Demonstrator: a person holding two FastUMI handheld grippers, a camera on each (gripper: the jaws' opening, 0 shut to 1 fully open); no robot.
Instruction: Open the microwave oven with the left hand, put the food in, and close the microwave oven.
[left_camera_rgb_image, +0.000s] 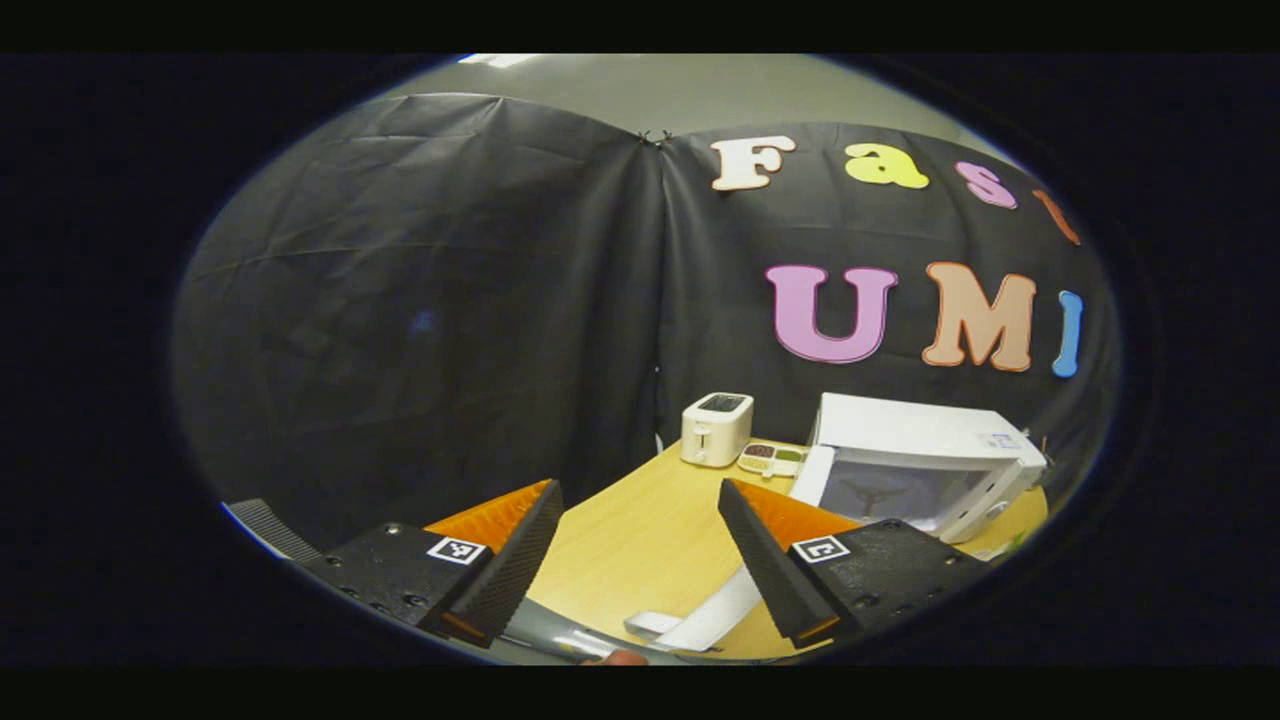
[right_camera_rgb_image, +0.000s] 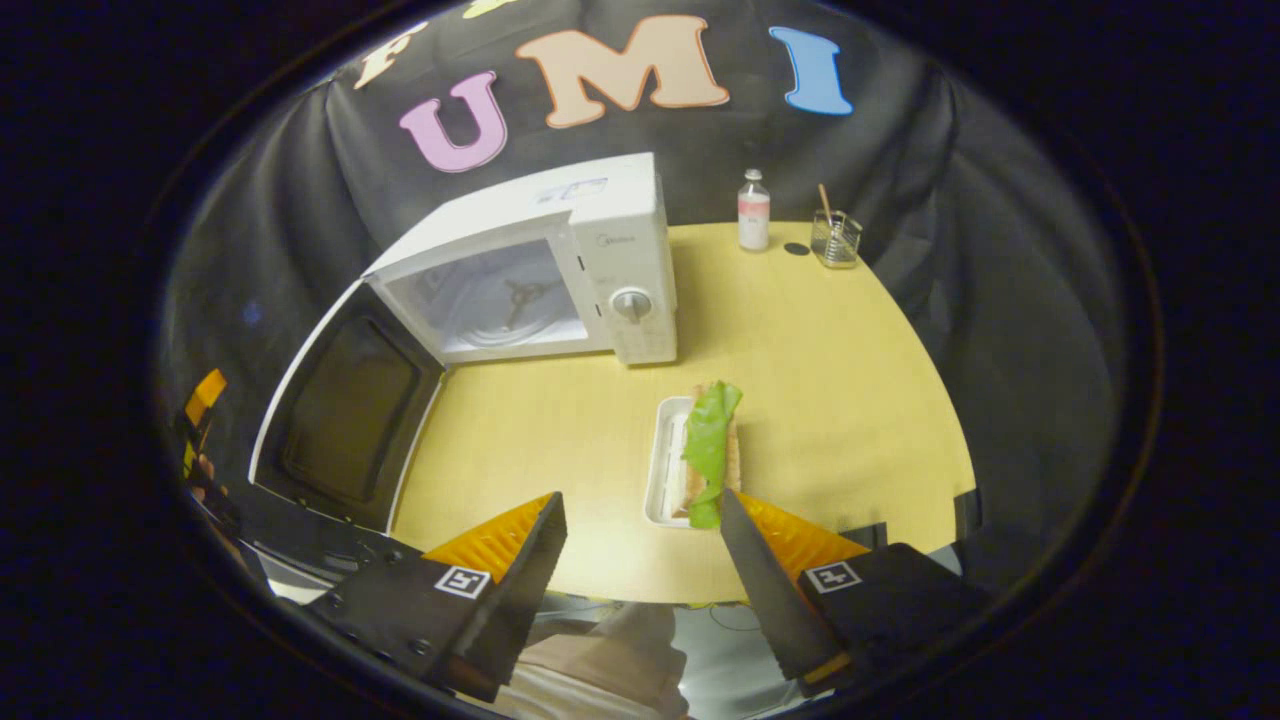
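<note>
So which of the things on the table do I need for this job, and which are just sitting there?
Needed:
microwave, its door already swung open
sandwich on its white tray
left gripper, open
right gripper, open, near the sandwich

Just sitting there:
toaster
small palette
bottle
glass with a stick

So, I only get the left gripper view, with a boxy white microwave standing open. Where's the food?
Observer: A lettuce-topped sandwich lies in a white rectangular tray on the pale wooden table, in front of the white microwave.
Operator: Is anything holding it?
Observer: No. The right gripper hovers open at the tray's near end, holding nothing.
Operator: Anything else back there?
Observer: A small clear bottle with a pink label stands at the table's far edge, beside a clear glass holder.
</note>
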